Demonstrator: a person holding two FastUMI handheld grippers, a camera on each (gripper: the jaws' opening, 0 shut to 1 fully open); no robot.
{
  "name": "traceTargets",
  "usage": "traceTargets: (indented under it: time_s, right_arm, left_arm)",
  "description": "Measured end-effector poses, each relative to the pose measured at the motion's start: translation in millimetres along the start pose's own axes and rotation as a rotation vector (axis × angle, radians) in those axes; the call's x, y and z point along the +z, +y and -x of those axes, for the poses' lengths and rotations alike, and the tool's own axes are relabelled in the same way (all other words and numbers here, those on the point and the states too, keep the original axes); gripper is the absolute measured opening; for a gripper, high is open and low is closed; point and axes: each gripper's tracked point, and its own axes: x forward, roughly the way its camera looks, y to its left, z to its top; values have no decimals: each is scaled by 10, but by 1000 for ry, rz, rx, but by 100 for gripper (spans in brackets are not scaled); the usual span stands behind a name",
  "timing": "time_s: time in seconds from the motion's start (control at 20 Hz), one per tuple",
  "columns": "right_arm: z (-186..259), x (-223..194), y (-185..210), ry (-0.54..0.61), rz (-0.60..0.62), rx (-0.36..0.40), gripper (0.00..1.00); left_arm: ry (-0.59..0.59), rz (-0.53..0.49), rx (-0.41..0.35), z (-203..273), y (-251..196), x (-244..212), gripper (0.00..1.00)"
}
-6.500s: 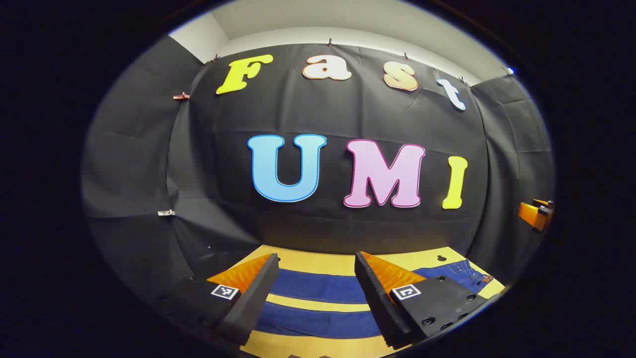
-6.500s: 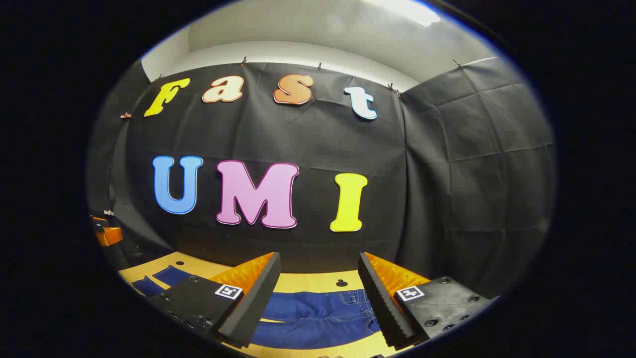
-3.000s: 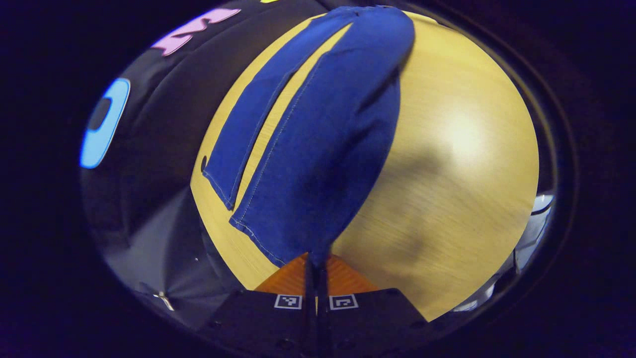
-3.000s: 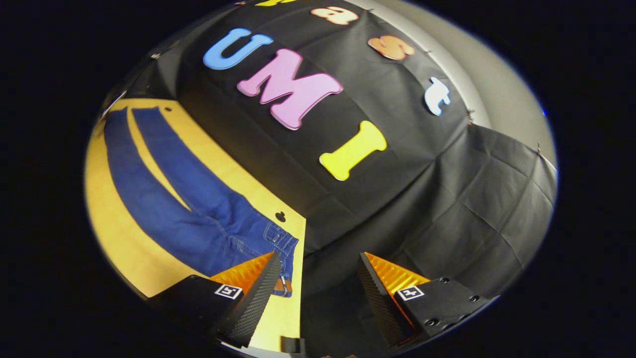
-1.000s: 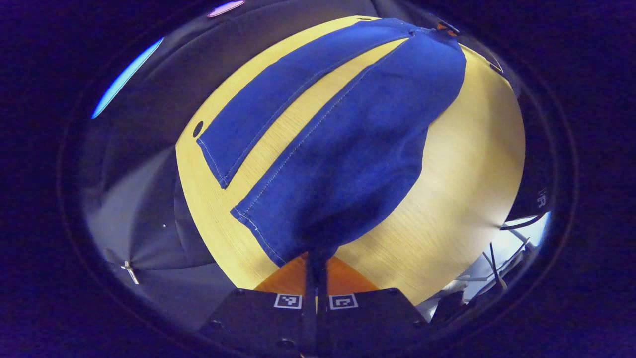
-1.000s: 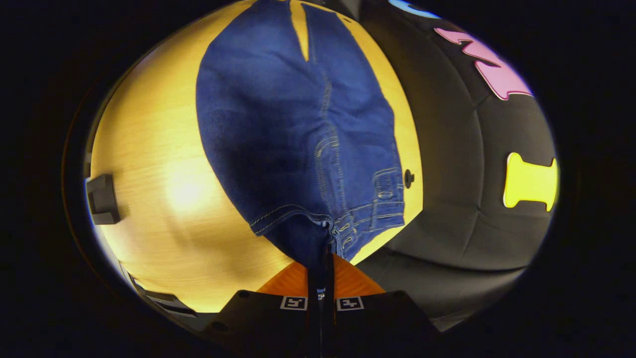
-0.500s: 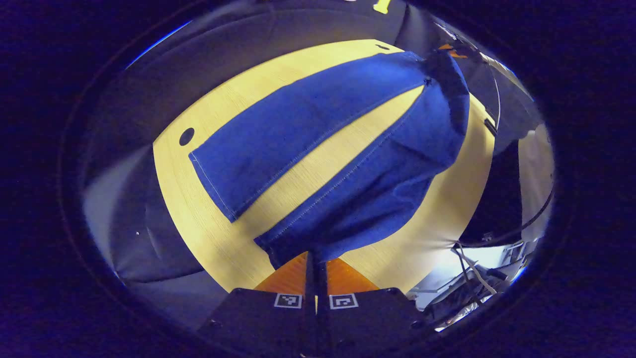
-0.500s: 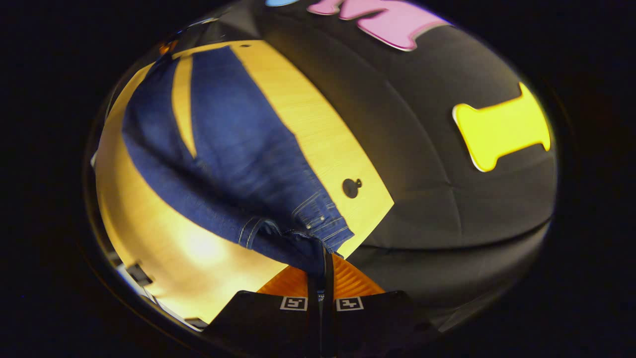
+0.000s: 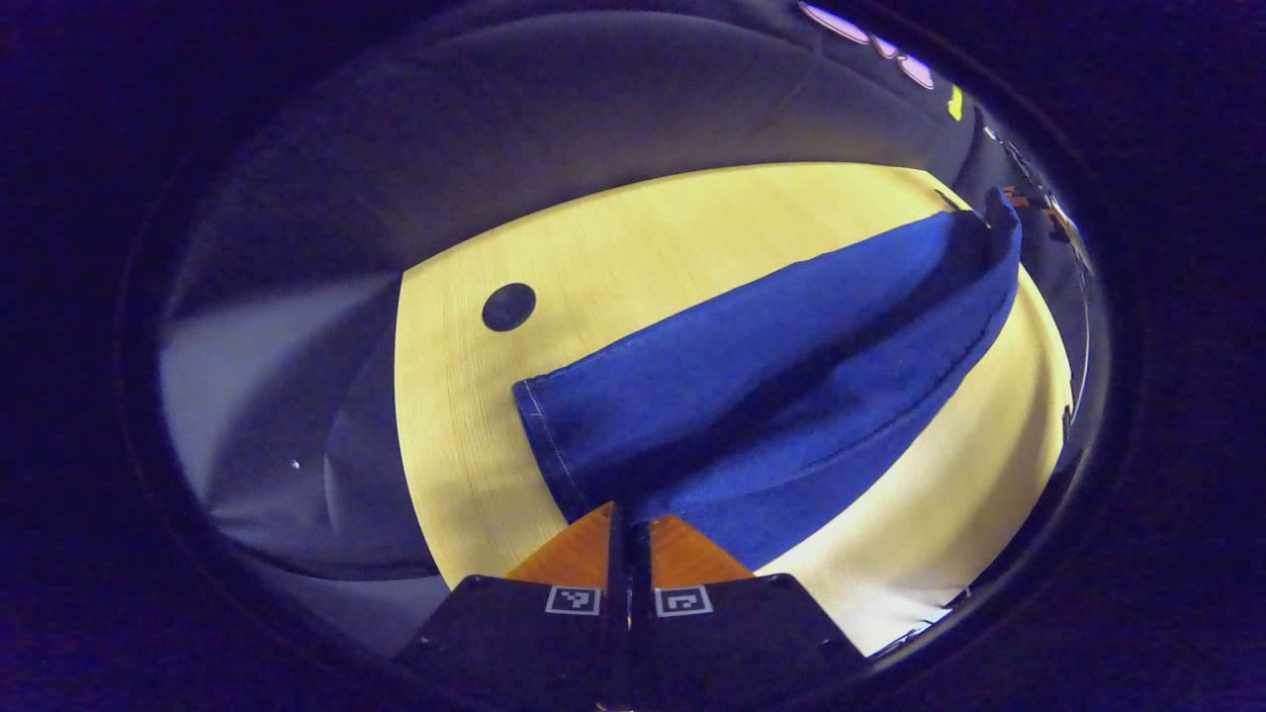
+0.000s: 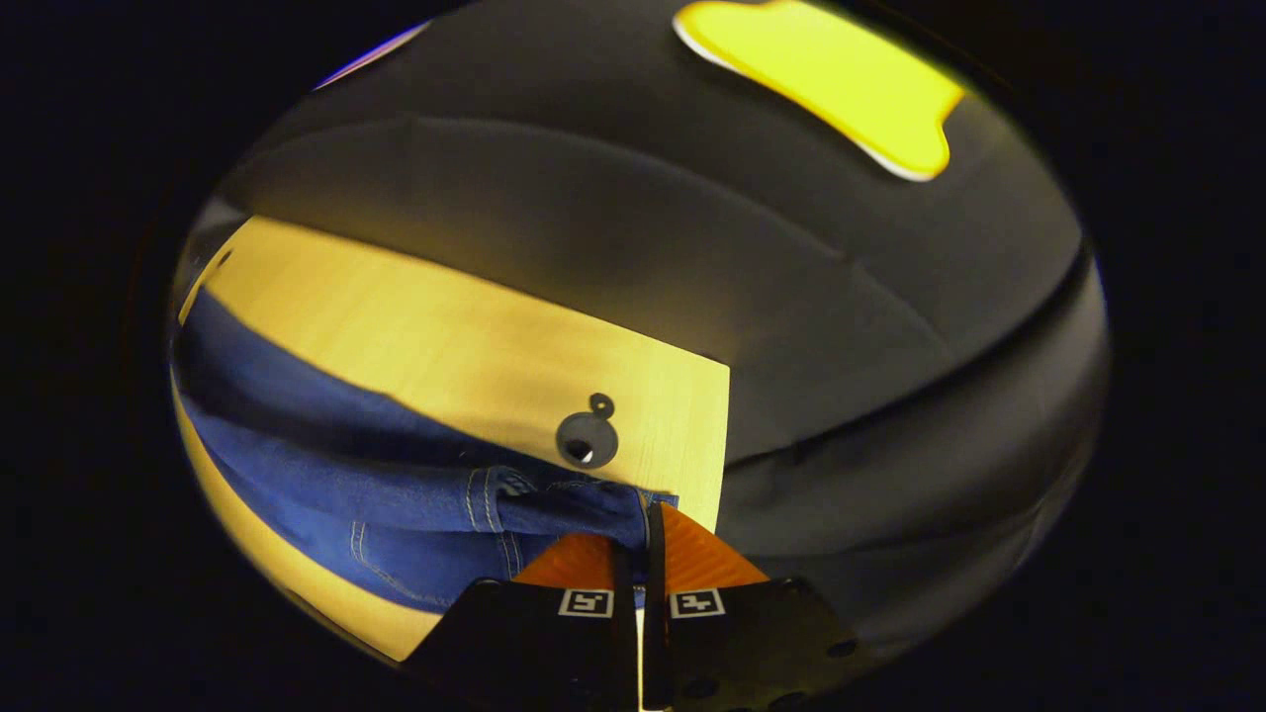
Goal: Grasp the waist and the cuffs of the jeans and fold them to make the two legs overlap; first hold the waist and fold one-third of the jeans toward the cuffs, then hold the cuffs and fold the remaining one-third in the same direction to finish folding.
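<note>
We see left gripper (image 9: 627, 516) jaws clamped on jeans (image 9: 791, 366) cuff, right gripper (image 10: 641, 542) jaws clamped on waist. Legs overlap on pale wooden table (image 9: 633, 247); round dark hole (image 9: 508, 307) near corner. Black cloth wall (image 10: 643, 247) beyond far edge.

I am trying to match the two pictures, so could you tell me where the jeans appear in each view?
Left gripper view: the jeans run from the bottom centre, at the left gripper, up to the upper right.
Right gripper view: they lie along the lower left, bunched at the right gripper.
Shared landmark: the wooden table beneath them.
</note>
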Motion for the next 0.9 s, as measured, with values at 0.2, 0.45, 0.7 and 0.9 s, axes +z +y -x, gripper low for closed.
traceTargets:
  time_s: [0.2, 0.45, 0.7, 0.9]
  right_arm:
    - [174, 152, -16, 25, 28, -33, 10]
    - [456, 164, 175, -89, -202, 11, 98]
    - [957, 174, 4, -316, -476, -35, 98]
    - [1176, 25, -109, -432, -626, -96, 97]
  left_arm:
    - [-41, -7, 121, -215, 63, 159, 8]
    - [-249, 107, 283, 1, 60, 490, 97]
    - [-606, 207, 407, 835, -286, 924, 98]
    - [-810, 378, 400, 1260, -863, 878, 98]
